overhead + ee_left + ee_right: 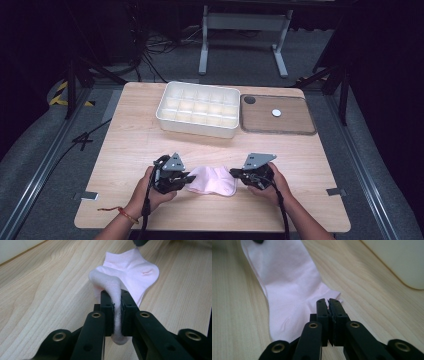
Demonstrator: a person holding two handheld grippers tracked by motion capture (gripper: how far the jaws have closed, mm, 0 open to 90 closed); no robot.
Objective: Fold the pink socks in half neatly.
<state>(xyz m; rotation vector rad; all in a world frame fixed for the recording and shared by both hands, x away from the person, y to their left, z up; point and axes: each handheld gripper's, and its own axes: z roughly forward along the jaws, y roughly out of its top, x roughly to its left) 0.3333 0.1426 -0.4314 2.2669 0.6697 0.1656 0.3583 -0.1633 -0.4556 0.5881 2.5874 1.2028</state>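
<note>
pink sock (212, 180) lies flat on the wooden table (130, 140), near the front edge, stretched between the two grippers. at its left end, left gripper (189, 178) is held in the person's left hand (150, 192), jaws pointing right along the table top; the left gripper view shows those jaws (116, 312) clamped tight on a bunched fold of the sock's toe end (113, 290), the fabric squeezed into a narrow band between the pads and poking out below them, the rest of the sock (132, 270) spread on the wood beyond. a red cord sits on that wrist (125, 214). moving right, the sock's body is smooth and pale, heel bulge toward the person. at its right end, right gripper (233, 173) is held in the right hand (272, 185), jaws pointing left, tips at the sock's cuff edge. in the right gripper view its jaws (329, 306) are pressed together with almost no gap, tips sitting over the corner of the cuff (332, 296); whether any fabric is pinched between the pads i cannot tell. behind the sock, well apart, a white compartment tray (197, 122) stands mid-table, and just to its right a shallow brown tray (300, 127) holding a small white disc (276, 113).
</note>
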